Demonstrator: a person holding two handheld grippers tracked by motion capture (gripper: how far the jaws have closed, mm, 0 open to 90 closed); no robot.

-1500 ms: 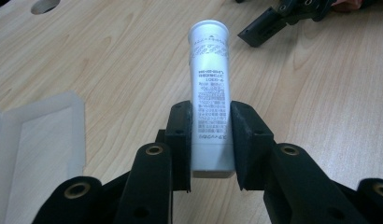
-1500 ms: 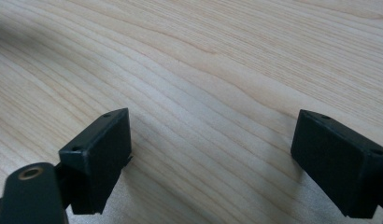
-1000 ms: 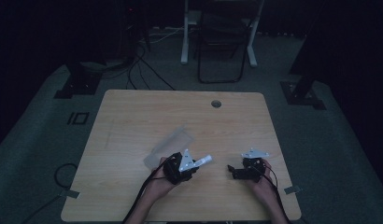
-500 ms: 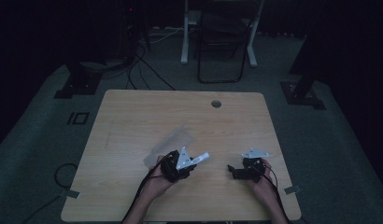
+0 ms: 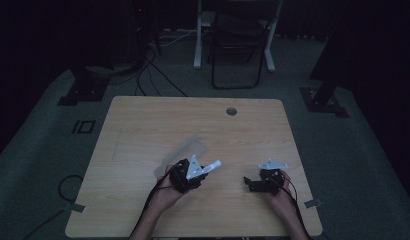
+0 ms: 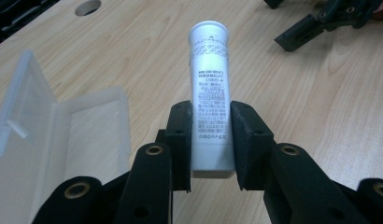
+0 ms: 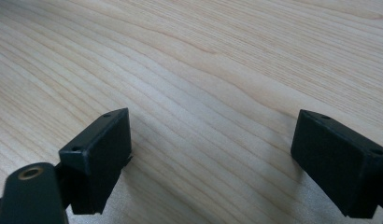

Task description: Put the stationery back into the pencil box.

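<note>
A: What does the high view show?

B: A dim room seen from above; a light wooden table [image 5: 143, 130] fills the centre of the frame, with a round cable hole [image 5: 231, 111] near its top edge; dark floor surrounds it, and a chair [image 5: 238, 50] and cables sit at the top of the frame.

A: Where are the hands?

B: Two forearms enter from the bottom edge; the left gripper [image 5: 205, 169] is in the lower centre, the right gripper [image 5: 247, 183] in the lower right, well apart from it.

A: Is the left one holding anything?

B: Yes; in the left gripper view its two black jaws press against the sides of a white tube [image 6: 209, 88] covered in fine print; the tube runs up the middle of the frame, its flat crimped end near the bottom, its round cap end toward the top; in the high view the tube [image 5: 211, 166] pokes out to the right of the hand.

A: Anything beside it?

B: A clear plastic case [image 6: 54, 135] lies open on the table at the left of that view; in the high view the case [image 5: 185, 152] sits just up and left of the left hand.

A: And the right gripper?

B: In the right gripper view its jaws stand wide apart, one at the lower left, one at the lower right; between them is bare wood grain [image 7: 213, 107]; they hold nothing.
</note>
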